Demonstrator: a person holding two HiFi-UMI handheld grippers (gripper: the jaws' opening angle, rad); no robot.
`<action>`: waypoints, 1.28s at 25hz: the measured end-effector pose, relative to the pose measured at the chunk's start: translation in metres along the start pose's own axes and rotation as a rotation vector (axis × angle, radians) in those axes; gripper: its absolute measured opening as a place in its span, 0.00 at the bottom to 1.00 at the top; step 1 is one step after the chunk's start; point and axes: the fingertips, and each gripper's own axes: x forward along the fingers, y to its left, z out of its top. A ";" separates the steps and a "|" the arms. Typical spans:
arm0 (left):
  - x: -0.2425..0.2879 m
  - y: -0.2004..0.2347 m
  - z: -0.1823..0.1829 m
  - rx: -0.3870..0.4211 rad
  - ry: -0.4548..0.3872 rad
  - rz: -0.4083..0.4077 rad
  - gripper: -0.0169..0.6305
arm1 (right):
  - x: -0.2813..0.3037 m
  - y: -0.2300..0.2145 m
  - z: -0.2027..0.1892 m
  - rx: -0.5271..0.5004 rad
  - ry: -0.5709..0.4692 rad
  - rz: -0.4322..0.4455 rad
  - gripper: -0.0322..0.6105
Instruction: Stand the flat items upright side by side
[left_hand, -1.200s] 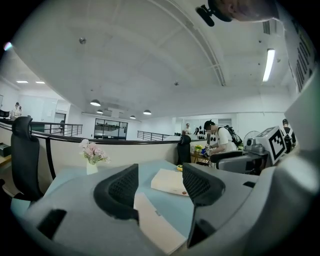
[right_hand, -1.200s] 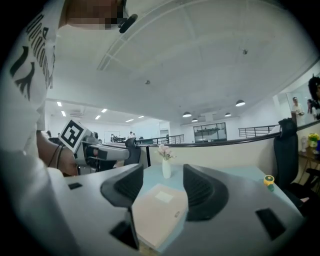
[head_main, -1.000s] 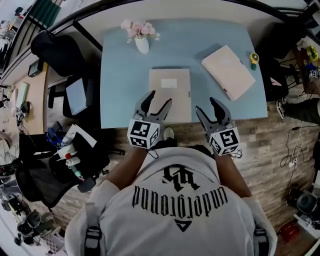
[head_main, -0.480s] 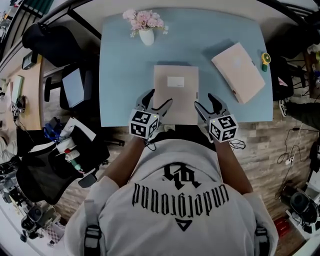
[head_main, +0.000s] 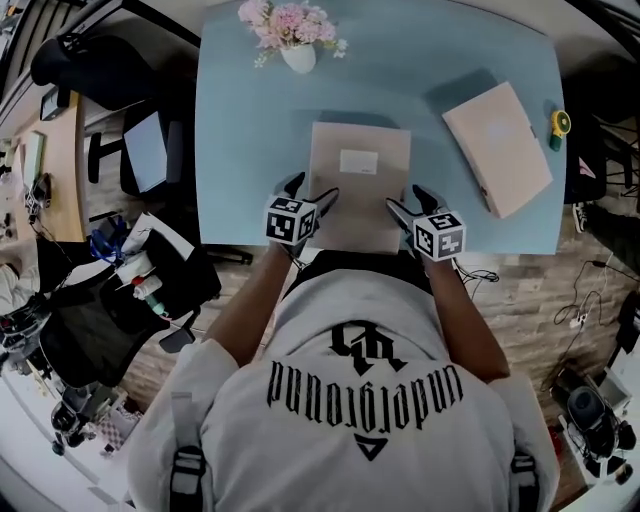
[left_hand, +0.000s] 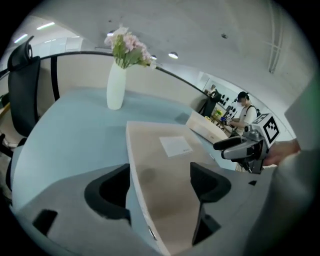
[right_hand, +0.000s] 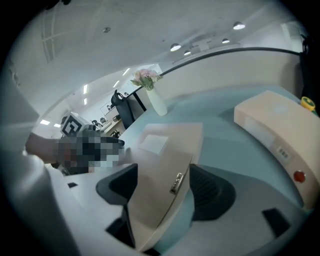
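Observation:
A flat beige box (head_main: 358, 185) with a white label lies in the middle of the light-blue table (head_main: 240, 150). A second beige box (head_main: 497, 148) lies flat at the right, turned at an angle. My left gripper (head_main: 312, 190) is at the middle box's near left corner, and its jaws are opening. In the left gripper view the box's left edge (left_hand: 142, 200) runs between the jaws of the left gripper (left_hand: 159, 187), and the pads stand clear of it. My right gripper (head_main: 404, 198) is at the near right corner, also opening. The box's right edge (right_hand: 172, 187) lies between the jaws of the right gripper (right_hand: 165, 192), unpressed.
A white vase of pink flowers (head_main: 297, 55) stands at the table's far edge. A small yellow round object (head_main: 560, 122) sits at the right edge beyond the second box. Black chairs (head_main: 100, 70) and clutter stand to the left of the table.
Both grippers have moved forward from the table's front edge to the near corners of the middle box, and both jaws have widened. The boxes have not moved.

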 end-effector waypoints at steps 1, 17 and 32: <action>0.006 0.005 -0.005 -0.028 0.020 -0.005 0.63 | 0.007 -0.004 -0.004 0.018 0.024 0.008 0.56; 0.045 0.015 -0.022 -0.131 0.112 -0.064 0.60 | 0.051 -0.022 -0.028 0.159 0.170 0.088 0.55; 0.003 -0.038 0.107 0.201 -0.145 0.044 0.58 | -0.032 -0.028 0.081 -0.148 -0.155 -0.169 0.51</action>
